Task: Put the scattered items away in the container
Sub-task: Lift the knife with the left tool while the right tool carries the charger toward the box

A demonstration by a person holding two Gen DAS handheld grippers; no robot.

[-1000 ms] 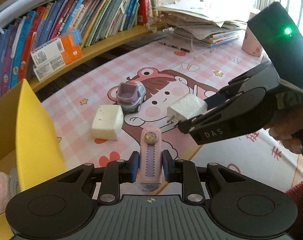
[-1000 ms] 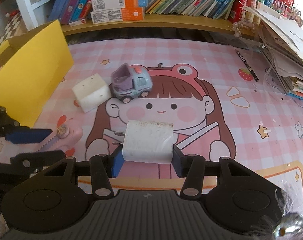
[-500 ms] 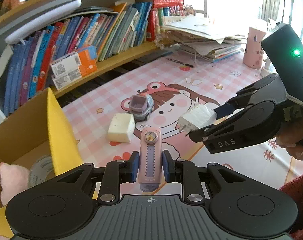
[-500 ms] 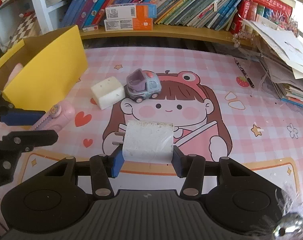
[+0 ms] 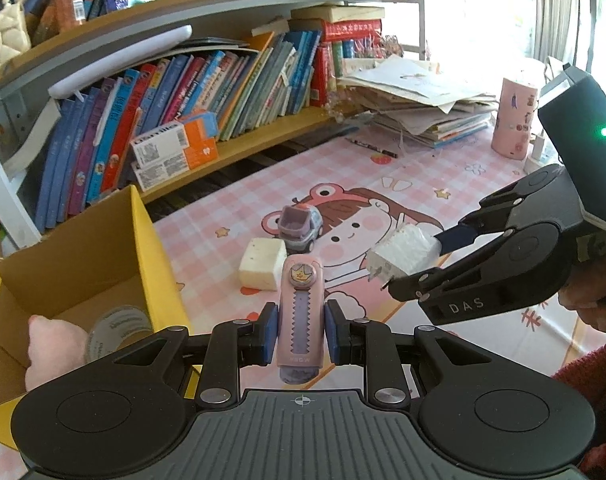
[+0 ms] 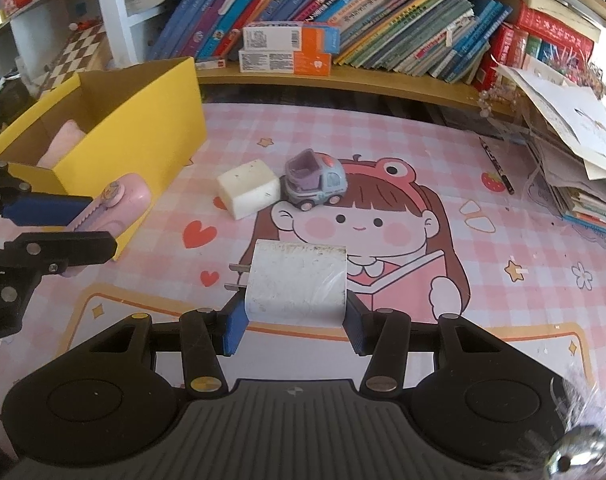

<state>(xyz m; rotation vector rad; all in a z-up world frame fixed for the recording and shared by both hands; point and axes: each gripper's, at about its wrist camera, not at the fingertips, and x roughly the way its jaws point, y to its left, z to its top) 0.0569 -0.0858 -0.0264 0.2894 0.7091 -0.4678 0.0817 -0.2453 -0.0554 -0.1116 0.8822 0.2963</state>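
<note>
My left gripper [image 5: 297, 330] is shut on a pink utility knife [image 5: 300, 314], held above the mat beside the yellow cardboard box [image 5: 155, 248]. In the right wrist view the same pink knife [image 6: 117, 204] hangs at the left, near the yellow box [image 6: 143, 128]. My right gripper [image 6: 293, 322] is shut on a white plug adapter [image 6: 297, 282], prongs pointing left, raised over the mat. The adapter [image 5: 403, 254] also shows in the left wrist view. A white sponge block [image 6: 248, 187] and a purple toy truck [image 6: 313, 185] lie together on the pink cartoon mat [image 6: 423, 160].
The box holds a pink plush [image 5: 51, 344] and a tape roll [image 5: 117, 326]. A bookshelf [image 6: 343, 12] runs along the back, with orange-and-white cartons [image 6: 289, 50]. A stack of papers [image 6: 571, 152] sits at the right, a pen [image 6: 497, 166] beside it, a pink cup [image 5: 515, 122] farther off.
Both grippers have risen well above the mat with their loads. The left one has drawn back toward the box, so the box's inside now shows.
</note>
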